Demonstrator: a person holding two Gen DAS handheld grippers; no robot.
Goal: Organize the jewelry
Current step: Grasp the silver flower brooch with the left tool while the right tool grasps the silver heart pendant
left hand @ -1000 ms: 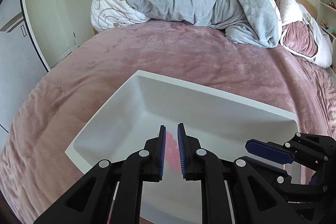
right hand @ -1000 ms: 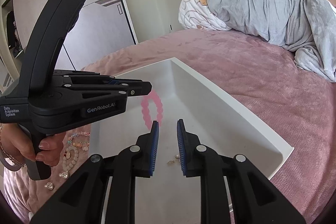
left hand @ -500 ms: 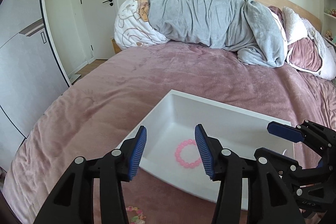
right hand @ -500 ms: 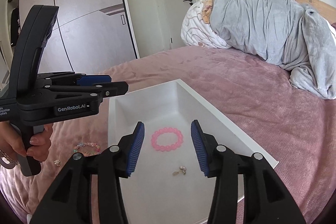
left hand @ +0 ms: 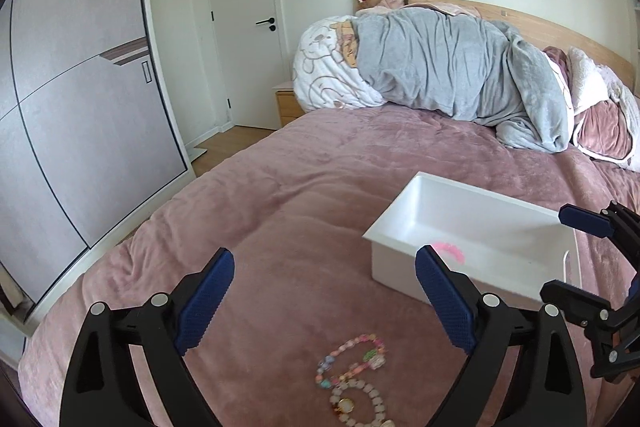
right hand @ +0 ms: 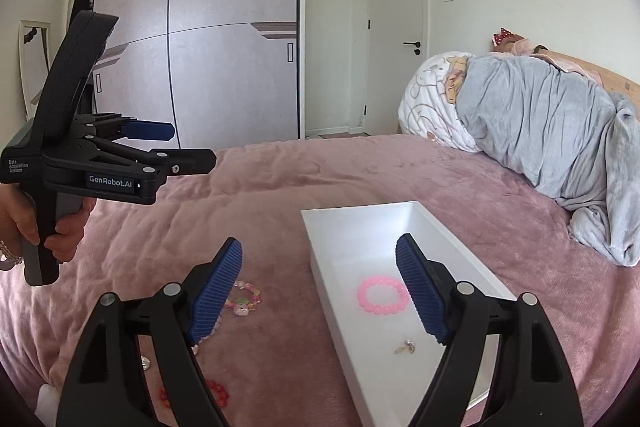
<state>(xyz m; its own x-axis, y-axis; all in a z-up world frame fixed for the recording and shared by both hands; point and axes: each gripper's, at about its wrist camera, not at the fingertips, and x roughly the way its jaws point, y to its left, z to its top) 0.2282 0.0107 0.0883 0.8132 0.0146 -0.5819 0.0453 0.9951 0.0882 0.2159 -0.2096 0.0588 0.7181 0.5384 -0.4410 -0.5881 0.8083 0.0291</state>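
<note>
A white rectangular tray (right hand: pixel 320 223) sits on the pink bed cover; it also shows in the left wrist view (left hand: pixel 394 251). A pink bead bracelet (right hand: pixel 382 295) and a small earring pair (right hand: pixel 406 347) lie inside it. The bracelet also shows in the left wrist view (left hand: pixel 452 251). On the cover lie a multicoloured bead bracelet (left hand: pixel 354 357), a pale bead bracelet with a gold charm (left hand: pixel 356 405), and red beads (right hand: pixel 216 393). My left gripper (left hand: pixel 324 301) is open and empty, above the loose bracelets. My right gripper (right hand: pixel 318 287) is open and empty above the tray's left edge.
A heap of grey and white duvets (left hand: pixel 440 67) and pillows lies at the head of the bed. Wardrobe doors (right hand: pixel 224 47) and a room door (left hand: pixel 252 39) stand beyond the bed's left side. A small silver piece (right hand: pixel 145 363) lies on the cover.
Both grippers opened wide and drew back and up from the tray. The pink bracelet, held over the tray a second ago, now lies in it.
</note>
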